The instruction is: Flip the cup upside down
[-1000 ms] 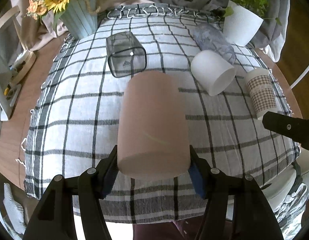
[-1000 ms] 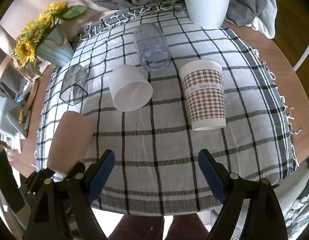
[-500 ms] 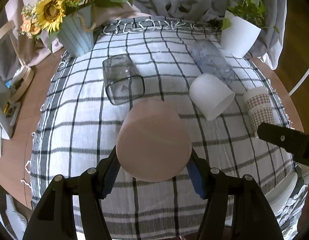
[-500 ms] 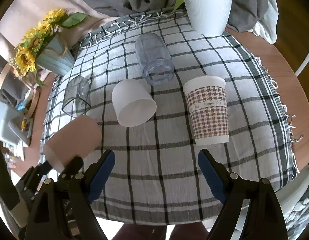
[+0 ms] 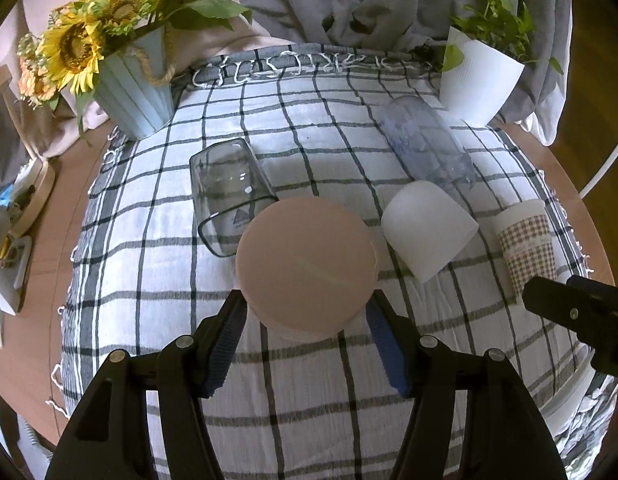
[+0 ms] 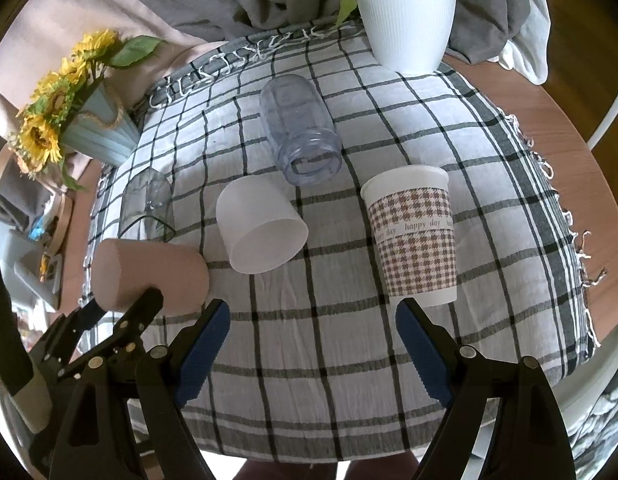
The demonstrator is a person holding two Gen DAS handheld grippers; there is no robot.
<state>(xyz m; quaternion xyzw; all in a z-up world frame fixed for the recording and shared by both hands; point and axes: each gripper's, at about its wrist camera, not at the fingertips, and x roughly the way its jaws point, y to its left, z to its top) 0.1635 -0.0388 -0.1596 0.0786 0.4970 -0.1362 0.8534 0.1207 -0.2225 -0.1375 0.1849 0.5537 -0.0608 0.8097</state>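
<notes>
My left gripper [image 5: 305,332] is shut on a pink cup [image 5: 307,264] and holds it above the checked cloth. The cup's flat bottom faces the left wrist camera. In the right wrist view the pink cup [image 6: 149,276] is tipped on its side, bottom toward the left, in the left gripper [image 6: 121,320]. My right gripper [image 6: 313,344] is open and empty, low over the cloth's near edge, just in front of an upright houndstooth paper cup [image 6: 413,236].
On the checked cloth [image 6: 489,128] lie a white cup [image 6: 261,232], a bluish clear jar [image 6: 297,132] and a square clear glass [image 5: 225,196], all on their sides. A sunflower pot [image 5: 133,88] and a white plant pot [image 6: 409,16] stand at the back.
The left gripper has tilted the pink cup so that its bottom now faces the camera instead of its side. It has also moved forward over the cloth. The right gripper has moved forward slightly.
</notes>
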